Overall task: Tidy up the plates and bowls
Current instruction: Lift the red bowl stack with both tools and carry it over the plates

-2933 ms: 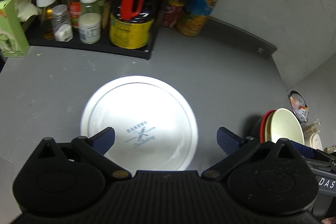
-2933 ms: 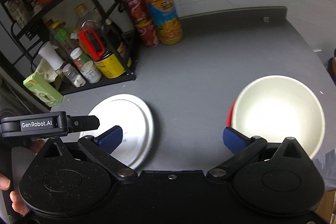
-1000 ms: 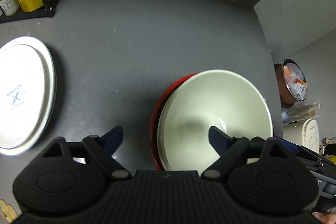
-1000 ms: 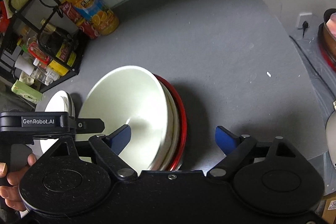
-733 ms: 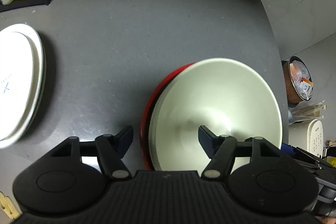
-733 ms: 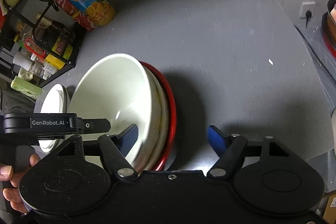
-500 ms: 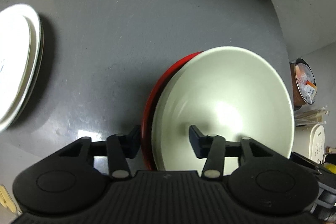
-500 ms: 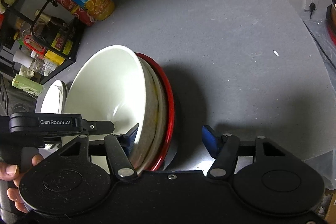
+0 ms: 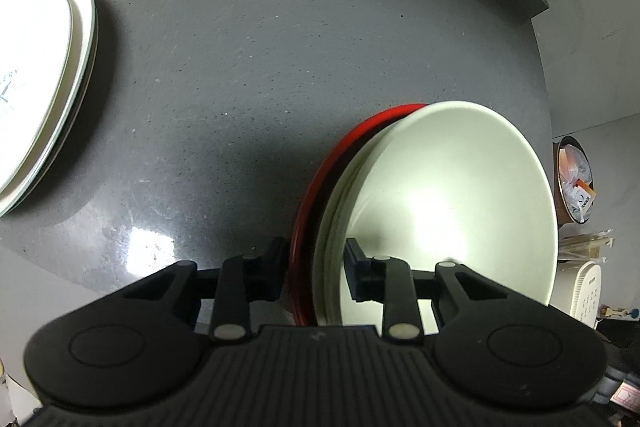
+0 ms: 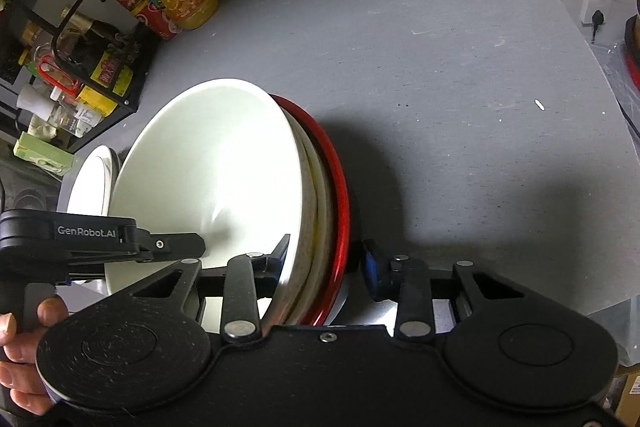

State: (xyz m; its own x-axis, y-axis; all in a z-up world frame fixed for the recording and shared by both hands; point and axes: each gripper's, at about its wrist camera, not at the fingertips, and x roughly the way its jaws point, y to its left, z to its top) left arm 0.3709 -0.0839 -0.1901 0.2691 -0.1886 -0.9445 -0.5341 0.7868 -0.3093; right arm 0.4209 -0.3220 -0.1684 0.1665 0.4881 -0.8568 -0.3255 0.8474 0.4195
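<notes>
I have the bowls (image 9: 452, 211) on the counter (image 9: 248, 67), rims between both closing grippers: left gripper (image 9: 314, 269) straddles one side, right gripper (image 10: 324, 263) the opposite, neither clamped yet.

Your left gripper (image 9: 314, 269) and right gripper (image 10: 325, 263) are both pointing steeply down, their fingers closing.
</notes>
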